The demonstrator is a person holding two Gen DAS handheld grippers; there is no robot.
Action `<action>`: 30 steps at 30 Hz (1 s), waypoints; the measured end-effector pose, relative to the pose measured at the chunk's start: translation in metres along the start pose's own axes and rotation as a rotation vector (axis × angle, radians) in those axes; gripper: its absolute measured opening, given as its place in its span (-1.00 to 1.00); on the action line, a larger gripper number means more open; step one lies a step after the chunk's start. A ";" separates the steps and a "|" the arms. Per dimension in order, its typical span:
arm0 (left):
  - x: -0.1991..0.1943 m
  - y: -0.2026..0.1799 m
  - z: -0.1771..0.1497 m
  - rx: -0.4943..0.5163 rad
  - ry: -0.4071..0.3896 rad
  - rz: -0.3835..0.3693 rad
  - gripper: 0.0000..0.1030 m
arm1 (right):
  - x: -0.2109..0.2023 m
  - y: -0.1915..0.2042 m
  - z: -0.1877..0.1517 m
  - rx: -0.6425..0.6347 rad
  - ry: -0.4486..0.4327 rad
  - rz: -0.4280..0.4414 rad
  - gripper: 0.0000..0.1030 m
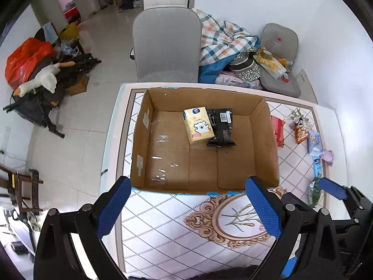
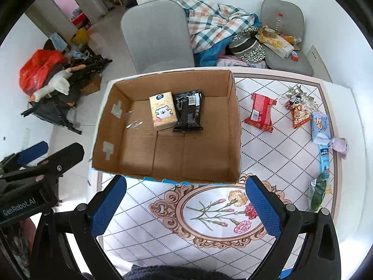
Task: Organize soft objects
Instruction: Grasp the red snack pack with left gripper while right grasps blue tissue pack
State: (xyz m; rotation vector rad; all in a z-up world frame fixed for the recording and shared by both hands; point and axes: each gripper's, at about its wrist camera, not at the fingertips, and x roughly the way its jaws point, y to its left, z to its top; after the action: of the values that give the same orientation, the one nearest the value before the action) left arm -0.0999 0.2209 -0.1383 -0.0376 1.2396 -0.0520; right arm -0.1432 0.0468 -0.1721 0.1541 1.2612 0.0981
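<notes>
An open cardboard box (image 1: pixel 265 140) (image 2: pixel 235 126) stands on the table. Inside lie a yellow tissue pack (image 1: pixel 198 125) (image 2: pixel 162 113) and a black snack packet (image 1: pixel 221 127) (image 2: pixel 188 110), side by side. My left gripper (image 1: pixel 188 207) is open and empty, above the table just in front of the box. My right gripper (image 2: pixel 186 205) is open and empty, also in front of the box. To the right of the box lie a red packet (image 2: pixel 260 112) (image 1: pixel 278 128), an orange snack bag (image 2: pixel 299 114), a light blue tissue pack (image 2: pixel 320 127), a purple soft item (image 2: pixel 340 145), a blue tube (image 2: pixel 324 158) and a green packet (image 2: pixel 317 193).
The table (image 2: pixel 268 154) has a diamond-patterned cloth with a floral medallion near me. Behind it stand a grey chair (image 1: pixel 166 44) and a second chair (image 2: pixel 283 18) holding clutter, with a plaid blanket (image 2: pixel 214 25) between. Bags and a plush goose (image 1: pixel 44 79) lie on the floor, left.
</notes>
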 end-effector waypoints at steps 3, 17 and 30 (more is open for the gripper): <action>-0.006 -0.015 0.000 -0.002 -0.008 -0.036 0.95 | -0.008 -0.014 -0.001 0.023 0.002 0.039 1.00; 0.066 -0.218 0.048 0.279 0.087 -0.187 0.95 | -0.037 -0.250 0.029 0.318 -0.002 -0.126 1.00; 0.268 -0.316 0.084 0.344 0.397 -0.030 0.82 | 0.108 -0.405 0.090 0.419 0.235 -0.131 1.00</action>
State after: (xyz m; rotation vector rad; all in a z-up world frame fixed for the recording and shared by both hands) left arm 0.0604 -0.1105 -0.3461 0.2639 1.6107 -0.3099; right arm -0.0289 -0.3405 -0.3156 0.4300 1.5119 -0.2703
